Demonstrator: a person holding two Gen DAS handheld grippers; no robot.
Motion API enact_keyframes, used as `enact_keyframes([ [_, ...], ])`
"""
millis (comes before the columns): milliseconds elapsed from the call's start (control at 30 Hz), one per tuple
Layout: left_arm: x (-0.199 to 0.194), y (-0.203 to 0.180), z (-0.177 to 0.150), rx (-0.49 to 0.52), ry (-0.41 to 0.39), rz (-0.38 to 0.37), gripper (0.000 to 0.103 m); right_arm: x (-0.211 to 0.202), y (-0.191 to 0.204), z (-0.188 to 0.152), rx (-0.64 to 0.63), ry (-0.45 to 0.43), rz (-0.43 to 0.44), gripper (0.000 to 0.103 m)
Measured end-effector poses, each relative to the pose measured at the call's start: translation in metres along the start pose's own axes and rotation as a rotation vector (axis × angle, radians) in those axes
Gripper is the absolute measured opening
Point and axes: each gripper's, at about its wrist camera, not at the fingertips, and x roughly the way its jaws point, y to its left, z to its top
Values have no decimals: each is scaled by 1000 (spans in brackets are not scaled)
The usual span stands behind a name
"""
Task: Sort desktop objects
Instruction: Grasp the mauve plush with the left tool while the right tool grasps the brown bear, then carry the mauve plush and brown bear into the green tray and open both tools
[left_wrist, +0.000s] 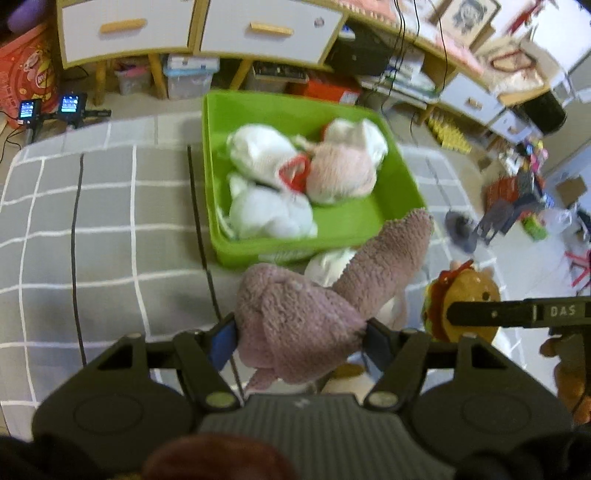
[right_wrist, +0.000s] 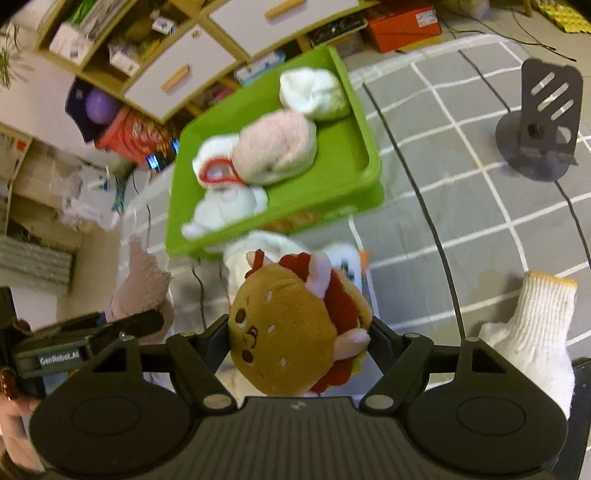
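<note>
Presently left tool (left_wrist: 301, 338) clamps fuzzy mauve plush toy (left_wrist: 295, 325); right tool (right_wrist: 299, 338) clamps brown burger-shaped plush (right_wrist: 291, 332); green plastic bin (left_wrist: 347, 221) at 12 o'clock.

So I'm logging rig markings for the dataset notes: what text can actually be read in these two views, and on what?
"DAS": white letters on the black right gripper, seen from the left wrist.
"GenRobot.AI", roughly: on the black left gripper, seen from the right wrist; last letters blurred.
Red printed bag and orange box label: unreadable.
</note>
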Motion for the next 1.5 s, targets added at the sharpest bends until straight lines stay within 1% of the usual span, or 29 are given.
enact_keyframes([
  [167,-6,0,14,-59,-75,16,69,-2,6,18,38,-66,-33,76],
  [233,-4,0,20,-82,-107,38,69,-5,12,26,34,-116,-55,76],
  [333,2,-1,28,-112,-138,60,69,-10,21,38,27,-196,-59,76],
  [467,15,-4,37,-145,-171,54,69,-7,34,51,2,-279,-97,76],
  [633,29,-5,42,-159,-210,54,69,14,37,61,-16,-301,-133,76],
  [733,38,0,44,-193,-225,51,69,29,35,66,-36,-305,-157,76],
  [833,48,6,45,-225,-234,42,69,42,32,70,-61,-311,-202,76],
  [900,56,8,45,-233,-222,38,69,51,30,71,-75,-308,-222,76],
  [967,67,12,45,-244,-200,33,69,57,31,72,-116,-324,-256,76],
  [1000,73,15,45,-256,-185,33,67,59,31,72,-126,-328,-266,77],
  [1033,79,17,44,-271,-171,33,62,61,31,72,-132,-331,-271,77],
  [1133,87,17,43,-261,-178,40,63,67,38,70,-190,-347,-311,77],
  [1300,91,6,46,-234,-169,106,63,89,61,59,-364,-357,-468,77],
  [1400,95,-6,47,-158,-158,174,67,99,68,54,-432,-357,-529,77],
  [1500,102,-19,45,-68,-145,237,70,104,70,51,-474,-350,-559,78],
])
